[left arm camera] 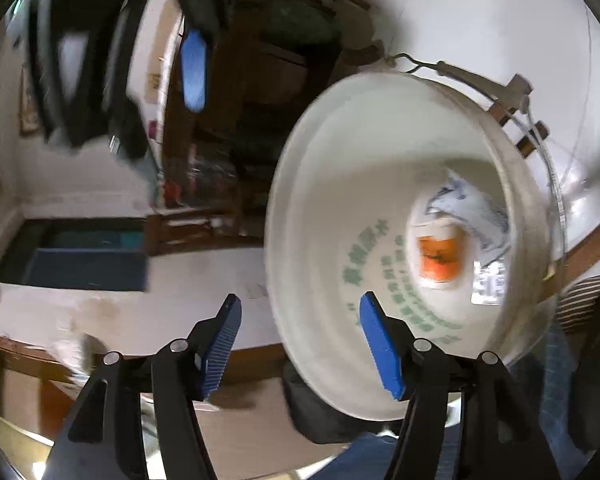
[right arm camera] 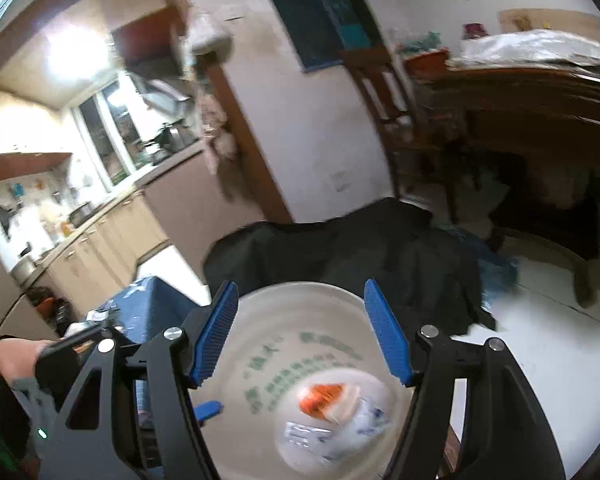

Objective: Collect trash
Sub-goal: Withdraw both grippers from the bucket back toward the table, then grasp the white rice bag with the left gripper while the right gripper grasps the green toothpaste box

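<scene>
Looking along my left gripper (left arm camera: 300,344), I see its blue fingers spread apart with nothing between them, the right finger crossing the near rim of the white plastic bucket with green lettering (left arm camera: 340,200). My right gripper (right arm camera: 300,332) hangs above that bucket (right arm camera: 268,320), fingers spread wide too, empty. Down on the bucket's bottom lie an orange-labelled cup (left arm camera: 440,256), a crumpled white-and-blue wrapper (left arm camera: 472,204) touching it, and a small printed packet (left arm camera: 488,284) just beside. Beyond the far rim sits a black bag (right arm camera: 360,248); everything is blurred.
</scene>
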`<move>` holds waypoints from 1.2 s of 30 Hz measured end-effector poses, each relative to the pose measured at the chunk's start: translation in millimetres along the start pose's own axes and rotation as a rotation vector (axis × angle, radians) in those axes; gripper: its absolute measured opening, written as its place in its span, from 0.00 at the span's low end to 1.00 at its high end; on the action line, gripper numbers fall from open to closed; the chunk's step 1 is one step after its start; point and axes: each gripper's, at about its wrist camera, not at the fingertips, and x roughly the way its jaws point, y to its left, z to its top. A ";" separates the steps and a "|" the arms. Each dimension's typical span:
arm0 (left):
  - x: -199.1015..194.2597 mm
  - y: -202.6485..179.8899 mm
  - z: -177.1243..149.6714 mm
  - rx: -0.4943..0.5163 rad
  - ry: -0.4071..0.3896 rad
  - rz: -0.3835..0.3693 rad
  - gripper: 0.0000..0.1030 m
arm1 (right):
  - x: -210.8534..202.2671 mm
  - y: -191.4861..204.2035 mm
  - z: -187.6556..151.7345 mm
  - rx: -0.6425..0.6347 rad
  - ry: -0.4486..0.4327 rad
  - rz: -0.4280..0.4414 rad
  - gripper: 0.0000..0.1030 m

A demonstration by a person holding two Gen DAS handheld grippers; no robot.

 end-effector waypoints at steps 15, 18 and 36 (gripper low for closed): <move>-122.8 77.5 -188.8 -1.193 -0.002 0.223 0.75 | -25.8 73.0 -41.2 -0.146 -0.074 0.057 0.79; -176.6 63.2 -244.3 -1.446 -0.014 0.287 0.83 | -19.4 105.6 -57.3 -0.167 -0.081 0.125 0.89; -368.4 -96.2 -444.0 -2.167 0.638 0.623 0.94 | 120.6 341.1 -192.7 -0.642 0.300 0.438 0.85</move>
